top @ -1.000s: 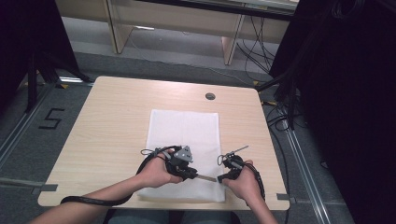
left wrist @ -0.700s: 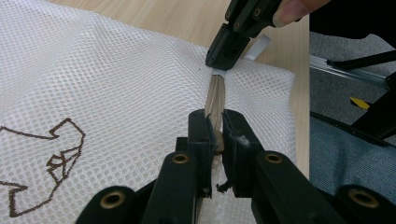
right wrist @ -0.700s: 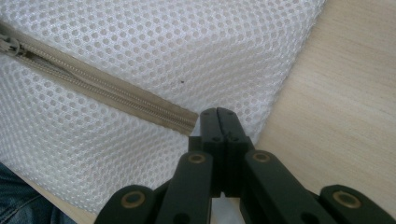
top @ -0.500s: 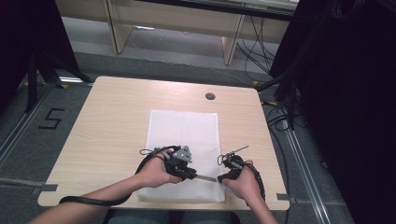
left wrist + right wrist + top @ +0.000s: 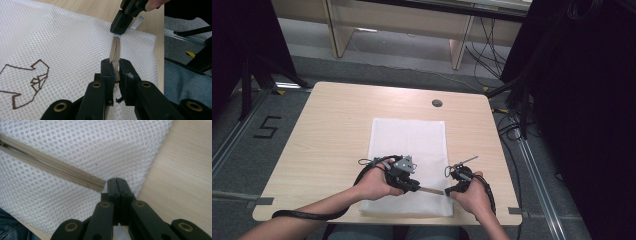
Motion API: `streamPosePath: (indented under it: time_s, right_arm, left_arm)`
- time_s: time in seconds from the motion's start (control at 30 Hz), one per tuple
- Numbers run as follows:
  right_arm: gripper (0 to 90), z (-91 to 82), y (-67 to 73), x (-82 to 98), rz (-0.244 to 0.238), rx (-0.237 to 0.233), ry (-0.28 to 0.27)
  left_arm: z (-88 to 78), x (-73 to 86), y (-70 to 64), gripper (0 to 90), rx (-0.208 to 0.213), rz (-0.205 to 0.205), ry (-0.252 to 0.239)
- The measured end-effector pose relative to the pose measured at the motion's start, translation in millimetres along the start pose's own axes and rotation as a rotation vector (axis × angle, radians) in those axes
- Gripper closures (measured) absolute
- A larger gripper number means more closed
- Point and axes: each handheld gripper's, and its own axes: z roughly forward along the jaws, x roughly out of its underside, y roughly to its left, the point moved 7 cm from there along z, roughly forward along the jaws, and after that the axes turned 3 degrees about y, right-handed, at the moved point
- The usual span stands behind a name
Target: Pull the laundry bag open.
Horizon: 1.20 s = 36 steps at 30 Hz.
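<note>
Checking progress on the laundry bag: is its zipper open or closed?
Closed along the visible stretch: the zipper teeth on the mesh bag lie meshed, with no gap.

The mesh bag lies on the tabletop near its front edge, the zipper running along the bag's near side.

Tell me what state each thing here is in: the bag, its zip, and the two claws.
Mesh bag: lying flat on the table.
Zip: closed along the stretch in view.
Left claw: shut on the zip's pull end.
Right claw: shut on the bag's corner at the zip's end.
</note>
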Motion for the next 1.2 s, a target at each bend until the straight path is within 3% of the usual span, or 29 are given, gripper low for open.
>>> streamPosePath:
  time_s: [0.07,0.1,0.2,0.33,0.43,0.53,0.57,0.6,0.83,0.87,0.9,0.93,0.97,1.0,1.2]
  right_arm:
    - [90.0,0.1,0.1,0.0,0.0,0.001,-0.001]
    - [90.0,0.7,-0.7,-1.0,-0.021,-0.002,-0.013]
    - [90.0,0.0,-0.1,0.0,0.001,0.002,-0.003]
    - [90.0,0.2,0.2,-0.1,0.0,0.001,-0.006]
    - [90.0,1.5,-1.5,-1.9,-0.039,0.001,-0.026]
    - [90.0,0.2,0.9,-0.5,-0.012,0.0,-0.005]
    - [90.0,-0.6,3.7,0.8,0.022,-0.004,0.012]
    - [90.0,-0.8,3.8,0.8,0.021,-0.001,0.016]
    - [90.0,-0.6,3.9,0.8,0.026,0.002,0.009]
    - [90.0,-0.4,3.2,0.6,0.015,0.005,0.006]
    - [90.0,0.2,1.8,-0.2,-0.003,0.009,-0.005]
    - [90.0,0.3,1.6,-0.4,-0.007,0.004,-0.005]
    - [90.0,0.3,1.7,-0.4,-0.005,0.003,-0.004]
    - [90.0,-0.4,3.1,0.5,0.016,0.001,0.011]
    - [90.0,0.1,4.3,0.3,0.024,0.007,0.002]
  left_arm:
    - [-0.3,-0.2,-0.2,81.9,0.004,0.001,-0.002]
    - [-0.7,-0.4,0.3,81.9,0.008,0.023,0.002]
    - [-0.9,0.2,-0.2,81.9,0.008,0.027,0.006]
    - [-0.6,0.7,-1.9,81.9,0.017,0.012,0.002]
    - [-2.2,0.8,-1.3,81.9,0.013,0.025,0.006]
    - [-7.9,1.1,1.2,81.9,0.01,0.011,0.0]
    - [-9.5,1.5,2.5,81.9,0.012,0.021,-0.005]
    - [-9.8,2.6,1.8,81.9,0.012,0.003,-0.003]
    - [-10.7,6.2,1.0,81.9,0.018,0.006,0.001]
    - [-12.6,6.3,2.3,81.9,0.02,0.026,0.002]
    - [-14.5,6.9,2.4,81.9,0.016,0.015,0.0]
    - [-15.8,7.0,3.4,81.9,0.017,0.029,0.0]
    - [-17.0,7.8,3.1,81.9,0.017,0.008,-0.001]
    - [-18.0,8.6,4.5,81.9,0.017,0.028,0.003]
    - [-23.1,12.2,5.5,81.9,0.015,0.007,0.009]
